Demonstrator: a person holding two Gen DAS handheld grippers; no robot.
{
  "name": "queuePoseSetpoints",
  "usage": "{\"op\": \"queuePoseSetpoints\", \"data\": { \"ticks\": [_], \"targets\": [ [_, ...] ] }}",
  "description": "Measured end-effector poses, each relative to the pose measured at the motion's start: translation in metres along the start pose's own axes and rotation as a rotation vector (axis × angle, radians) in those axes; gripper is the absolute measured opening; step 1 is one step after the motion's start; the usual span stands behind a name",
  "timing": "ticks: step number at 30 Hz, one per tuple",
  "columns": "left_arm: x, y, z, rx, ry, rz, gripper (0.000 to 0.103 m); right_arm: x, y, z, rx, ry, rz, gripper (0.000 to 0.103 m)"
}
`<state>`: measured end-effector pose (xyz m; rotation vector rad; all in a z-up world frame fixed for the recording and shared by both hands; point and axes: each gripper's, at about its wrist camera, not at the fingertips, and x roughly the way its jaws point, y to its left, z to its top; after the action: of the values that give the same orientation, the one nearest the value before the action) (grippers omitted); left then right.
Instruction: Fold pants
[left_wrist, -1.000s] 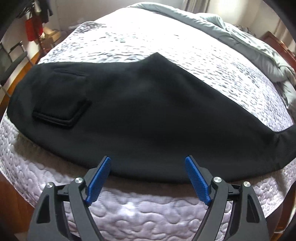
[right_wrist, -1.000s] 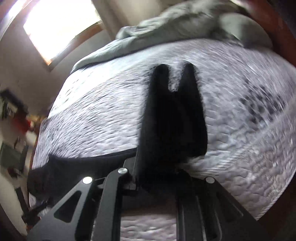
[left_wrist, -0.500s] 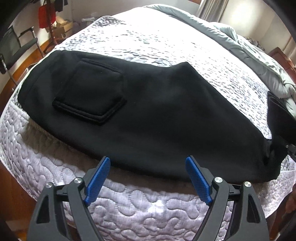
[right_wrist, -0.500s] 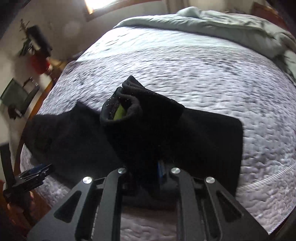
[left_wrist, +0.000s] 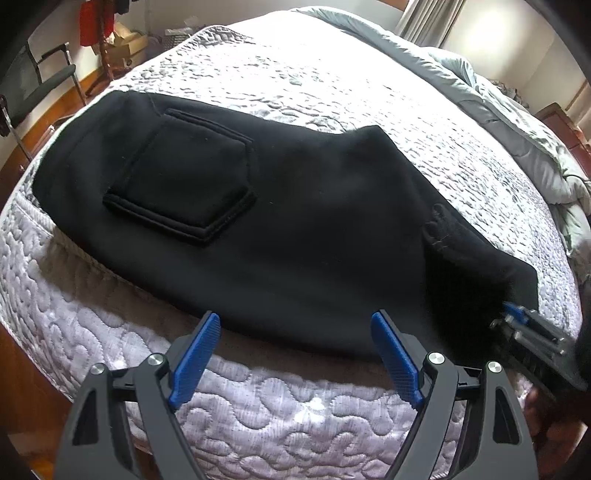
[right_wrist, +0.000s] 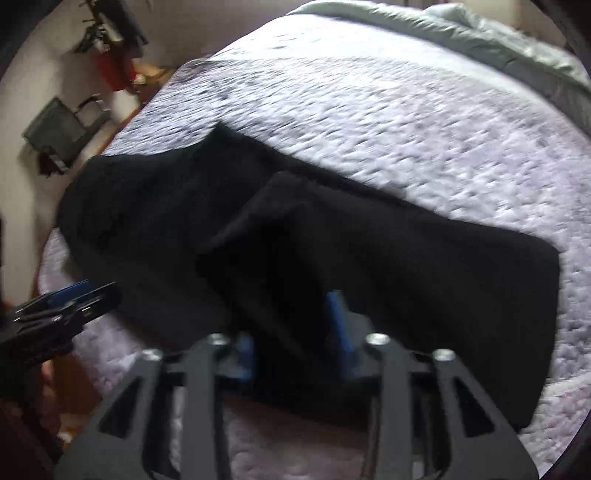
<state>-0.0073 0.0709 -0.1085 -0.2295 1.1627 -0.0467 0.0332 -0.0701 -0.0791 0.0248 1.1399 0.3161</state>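
While the pants (left_wrist: 295, 229) lay doubled on the bed (left_wrist: 258, 398):
Left gripper (left_wrist: 295, 350): fingers wide, empty (lower frame).
Right gripper (right_wrist: 295, 332): fingers just opening, cloth loose between.

Blurred right-wrist view; pants (right_wrist: 406, 258) cloth hiding the right gripper (right_wrist: 295, 332) jaws.

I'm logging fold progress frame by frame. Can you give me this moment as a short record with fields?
garment: black pants, patch pocket facing up
surface: quilted bedspread
fold: leg end laid back over the pants
left tongs: open, nothing between them, at the near bed edge
right tongs: have just been opening, fabric between the pads
background: grey duvet
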Motion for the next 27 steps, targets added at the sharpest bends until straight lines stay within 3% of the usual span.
{"op": "queuePoseSetpoints", "data": {
  "ticks": [2,6,11,14,19,20,21,22,24,27],
  "targets": [
    [0.000,-0.002,0.000,-0.007,0.010,-0.019,0.084,-0.004,0.000,-0.005,-0.002,0.012,0.079,0.060],
    [-0.001,-0.009,0.000,-0.021,0.030,-0.082,0.084,-0.036,-0.018,-0.017,0.050,-0.038,0.166,0.065],
    [0.009,-0.044,0.000,-0.031,0.111,-0.225,0.084,-0.083,-0.081,-0.039,0.238,-0.130,0.155,0.067],
    [0.025,-0.067,0.001,-0.022,0.146,-0.225,0.084,-0.103,-0.114,-0.053,0.302,-0.170,0.104,0.067],
    [0.051,-0.095,0.007,0.000,0.169,-0.149,0.083,-0.116,-0.141,-0.076,0.360,-0.200,0.066,0.067],
    [0.053,-0.098,0.007,-0.003,0.170,-0.148,0.078,-0.116,-0.143,-0.079,0.362,-0.202,0.059,0.067],
    [0.052,-0.100,0.007,-0.008,0.167,-0.154,0.053,-0.117,-0.145,-0.080,0.361,-0.202,0.048,0.067],
    [0.053,-0.104,0.007,-0.017,0.182,-0.182,0.039,-0.117,-0.146,-0.082,0.361,-0.203,0.042,0.067],
    [0.055,-0.107,0.008,-0.035,0.195,-0.170,0.026,-0.117,-0.150,-0.085,0.369,-0.203,0.039,0.067],
    [0.050,-0.102,0.009,-0.056,0.182,-0.191,0.017,-0.119,-0.155,-0.088,0.386,-0.213,0.055,0.067]
  ]
}}
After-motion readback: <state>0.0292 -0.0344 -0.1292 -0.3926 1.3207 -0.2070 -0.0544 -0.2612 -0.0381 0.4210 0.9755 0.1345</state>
